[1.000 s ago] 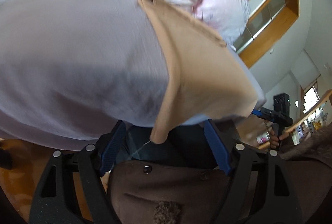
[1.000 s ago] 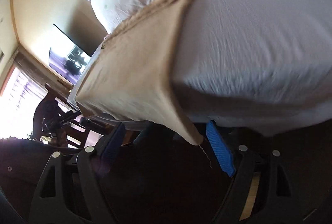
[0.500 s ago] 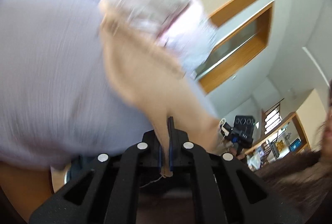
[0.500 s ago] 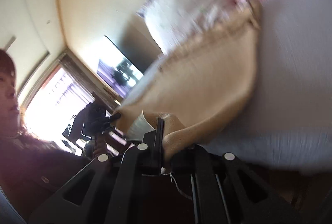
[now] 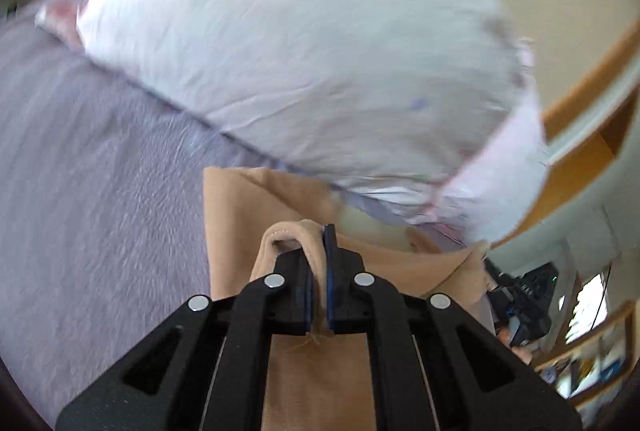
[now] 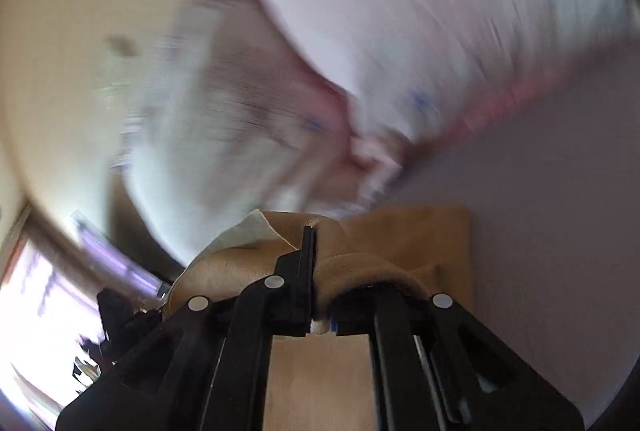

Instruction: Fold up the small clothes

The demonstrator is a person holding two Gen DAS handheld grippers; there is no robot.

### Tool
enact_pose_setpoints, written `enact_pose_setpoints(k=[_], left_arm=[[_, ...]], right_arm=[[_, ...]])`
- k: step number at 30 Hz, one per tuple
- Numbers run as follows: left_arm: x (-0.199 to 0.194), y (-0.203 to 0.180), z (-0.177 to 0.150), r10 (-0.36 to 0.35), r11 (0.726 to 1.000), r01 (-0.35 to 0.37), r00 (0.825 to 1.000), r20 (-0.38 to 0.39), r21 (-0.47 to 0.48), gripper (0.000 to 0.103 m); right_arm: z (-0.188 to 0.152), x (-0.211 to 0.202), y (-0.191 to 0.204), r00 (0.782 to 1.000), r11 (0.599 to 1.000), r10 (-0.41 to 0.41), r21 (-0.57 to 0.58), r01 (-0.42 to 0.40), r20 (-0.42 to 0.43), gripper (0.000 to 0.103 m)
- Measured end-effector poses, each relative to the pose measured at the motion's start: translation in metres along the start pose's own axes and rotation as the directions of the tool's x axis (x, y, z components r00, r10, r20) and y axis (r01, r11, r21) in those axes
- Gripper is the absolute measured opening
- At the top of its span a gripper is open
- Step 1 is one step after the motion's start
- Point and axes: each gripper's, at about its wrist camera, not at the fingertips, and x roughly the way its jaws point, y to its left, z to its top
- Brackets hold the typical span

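Tan garment [image 5: 236, 231]: one, on the lavender bed sheet [image 5: 100, 191].
Grippers: two, left gripper [image 5: 319, 271] and right gripper [image 6: 316, 271], each clamped on a garment edge.
Pillow [image 5: 300, 43]: one.

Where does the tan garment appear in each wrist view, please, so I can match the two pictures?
Left wrist: tan garment lower centre, clamped in the left gripper, on the lilac sheet.
Right wrist: garment lower centre, clamped in the right gripper.
Shared landmark: the white pillow, above the garment in both.
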Motion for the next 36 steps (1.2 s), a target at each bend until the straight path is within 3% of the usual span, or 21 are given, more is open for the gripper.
enact_pose_setpoints(k=[2, 4, 5, 6, 7, 8, 9, 10, 11, 13, 15, 16, 18, 20, 23, 26, 30, 32, 34, 35, 36], left_arm=[[0.015, 0.020, 0.006, -0.025, 0.994, 0.023, 0.999, -0.023, -0.109, 0.005], [0.013, 0.031, 0.005, -0.027, 0.990, 0.026, 1.000, -0.007, -0.141, 0.006], [0.013, 0.036, 0.007, -0.030, 0.987, 0.030, 1.000, 0.000, -0.155, 0.006], [0.012, 0.039, 0.009, -0.041, 0.984, 0.042, 0.999, 0.008, -0.172, 0.007], [0.007, 0.042, 0.010, -0.058, 0.979, 0.061, 0.998, 0.022, -0.196, 0.012], [0.000, 0.044, 0.012, -0.069, 0.973, 0.076, 0.997, 0.041, -0.218, 0.030], [-0.007, 0.044, 0.016, -0.062, 0.970, 0.075, 0.996, 0.065, -0.230, 0.046], [-0.015, 0.041, 0.019, -0.040, 0.970, 0.061, 0.995, 0.093, -0.234, 0.068], [-0.028, 0.039, 0.020, -0.023, 0.973, 0.049, 0.993, 0.118, -0.226, 0.071], [-0.042, 0.036, 0.021, -0.018, 0.980, 0.038, 0.995, 0.102, -0.195, 0.071], [-0.048, 0.031, 0.014, -0.007, 0.987, 0.018, 0.998, 0.065, -0.161, 0.071], [-0.047, 0.028, 0.008, 0.000, 0.989, 0.005, 0.999, 0.034, -0.150, 0.072], [-0.040, 0.023, -0.003, 0.007, 0.990, -0.009, 1.000, -0.017, -0.142, 0.072], [-0.034, 0.025, -0.015, 0.019, 0.989, -0.028, 0.998, -0.063, -0.147, 0.072], [-0.026, 0.030, -0.029, 0.040, 0.987, -0.057, 0.993, -0.109, -0.151, 0.071], [-0.026, 0.024, -0.037, 0.044, 0.991, -0.058, 0.992, -0.119, -0.117, 0.071], [-0.022, 0.014, -0.047, 0.059, 0.994, -0.070, 0.991, -0.123, -0.089, 0.072], [-0.018, 0.011, -0.053, 0.047, 0.992, -0.062, 0.990, -0.135, -0.112, 0.061], [-0.017, 0.008, -0.057, 0.081, 0.988, -0.096, 0.989, -0.127, -0.117, 0.051], [-0.016, 0.007, -0.058, 0.113, 0.986, -0.128, 0.985, -0.129, -0.112, 0.032], [-0.014, 0.009, -0.059, 0.112, 0.984, -0.129, 0.984, -0.138, -0.124, 0.020]], right_arm=[[0.009, 0.020, -0.001, 1.000, 1.000, -0.008, -0.003, 0.008, -0.014, 0.007], [0.019, 0.033, 0.009, 1.000, 0.999, 0.002, -0.038, -0.003, -0.026, 0.012], [0.024, 0.038, 0.014, 1.000, 0.999, -0.008, -0.045, 0.007, -0.026, 0.028], [0.028, 0.038, 0.019, 0.999, 0.997, -0.047, -0.054, 0.047, 0.001, 0.061], [0.033, 0.034, 0.024, 0.996, 0.995, -0.082, -0.061, 0.084, 0.038, 0.079], [0.036, 0.025, 0.029, 0.991, 0.992, -0.097, -0.067, 0.104, 0.097, 0.100], [0.038, 0.015, 0.031, 0.988, 0.995, -0.061, -0.066, 0.070, 0.139, 0.101], [0.036, 0.008, 0.031, 0.988, 0.998, -0.025, -0.058, 0.035, 0.155, 0.101], [0.032, 0.000, 0.031, 0.986, 0.999, 0.007, -0.052, 0.001, 0.166, 0.101], [0.019, -0.009, 0.034, 0.991, 0.996, 0.040, -0.086, -0.029, 0.130, 0.101], [0.005, -0.009, 0.036, 0.997, 0.992, 0.022, -0.122, -0.012, 0.078, 0.100], [-0.003, -0.007, 0.039, 0.999, 0.989, 0.024, -0.149, -0.017, 0.049, 0.095], [-0.018, -0.005, 0.051, 0.999, 0.974, -0.031, -0.223, 0.038, 0.033, 0.084], [-0.019, 0.010, 0.062, 0.992, 0.952, -0.111, -0.279, 0.124, 0.062, 0.080], [-0.014, 0.010, 0.060, 0.979, 0.946, -0.190, -0.255, 0.201, 0.068, 0.068], [-0.020, 0.005, 0.049, 0.987, 0.963, -0.150, -0.220, 0.157, 0.050, 0.068], [-0.029, -0.006, 0.042, 0.997, 0.970, -0.028, -0.239, 0.045, 0.076, 0.068], [-0.033, -0.017, 0.034, 0.993, 0.975, 0.039, -0.223, -0.014, 0.107, 0.069], [-0.032, -0.020, 0.029, 0.991, 0.979, 0.071, -0.197, -0.047, 0.117, 0.069], [-0.029, -0.022, 0.027, 0.990, 0.980, 0.078, -0.189, -0.054, 0.121, 0.069], [-0.027, -0.025, 0.027, 0.988, 0.980, 0.086, -0.189, -0.062, 0.126, 0.069]])
